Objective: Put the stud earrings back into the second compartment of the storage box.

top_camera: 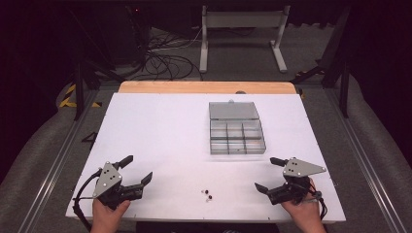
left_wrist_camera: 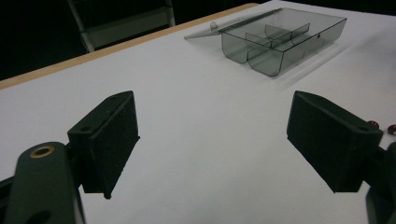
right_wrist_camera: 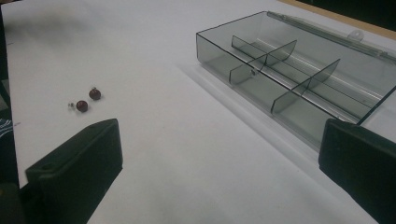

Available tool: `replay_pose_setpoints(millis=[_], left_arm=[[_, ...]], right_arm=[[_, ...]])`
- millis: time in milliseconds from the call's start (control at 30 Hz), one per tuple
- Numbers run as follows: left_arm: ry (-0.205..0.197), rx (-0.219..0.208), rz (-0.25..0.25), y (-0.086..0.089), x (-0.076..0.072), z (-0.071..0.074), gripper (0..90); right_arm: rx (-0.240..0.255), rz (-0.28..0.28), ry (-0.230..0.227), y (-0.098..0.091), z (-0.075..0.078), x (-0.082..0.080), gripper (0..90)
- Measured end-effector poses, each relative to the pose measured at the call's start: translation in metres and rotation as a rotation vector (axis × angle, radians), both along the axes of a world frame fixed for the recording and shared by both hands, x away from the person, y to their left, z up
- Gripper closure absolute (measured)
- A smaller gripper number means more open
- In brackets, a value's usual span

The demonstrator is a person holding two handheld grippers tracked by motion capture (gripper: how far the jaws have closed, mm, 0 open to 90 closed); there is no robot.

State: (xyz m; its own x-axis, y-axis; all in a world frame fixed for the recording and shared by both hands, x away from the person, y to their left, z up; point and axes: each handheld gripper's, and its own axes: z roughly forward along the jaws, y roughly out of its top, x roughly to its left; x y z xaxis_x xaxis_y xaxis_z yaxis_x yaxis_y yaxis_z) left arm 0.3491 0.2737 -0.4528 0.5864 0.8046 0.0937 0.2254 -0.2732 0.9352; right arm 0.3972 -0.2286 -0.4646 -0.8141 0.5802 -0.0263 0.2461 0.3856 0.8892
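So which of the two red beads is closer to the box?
The farther one, in the right gripper view the upper right of the pair. The other bead lies beside it, nearer the table's front edge, away from the box.

White table (top_camera: pixel 160 126) carries an open grey compartment box (top_camera: pixel 237 137) and two red beads (top_camera: pixel 208 194)

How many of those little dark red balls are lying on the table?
2. The two red balls lie close together on the white table, near its front edge, between the two claws. The compartment box looks empty.
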Motion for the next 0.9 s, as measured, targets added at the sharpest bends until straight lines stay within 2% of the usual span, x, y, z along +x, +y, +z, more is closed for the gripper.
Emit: replay_pose_setpoints(millis=[300, 400, 667, 900], left_arm=[[-0.041, 0.066, 0.006, -0.004, -0.003, 0.001, 17.0], [-0.066, 0.115, 0.017, -0.006, -0.005, 0.002, 16.9], [-0.031, 0.057, 0.002, -0.004, -0.005, 0.003, 16.6], [-0.033, 0.063, 0.005, -0.004, -0.005, 0.003, 16.8]], right_arm=[[-0.004, -0.002, 0.001, 0.000, 0.000, 0.000, 0.5], [-0.008, 0.000, -0.007, 0.001, 0.001, 0.000, 0.4], [-0.003, 0.012, -0.007, 0.005, 0.002, 0.001, 0.0], [-0.009, 0.029, 0.025, 0.010, 0.006, 0.006, 0.0]])
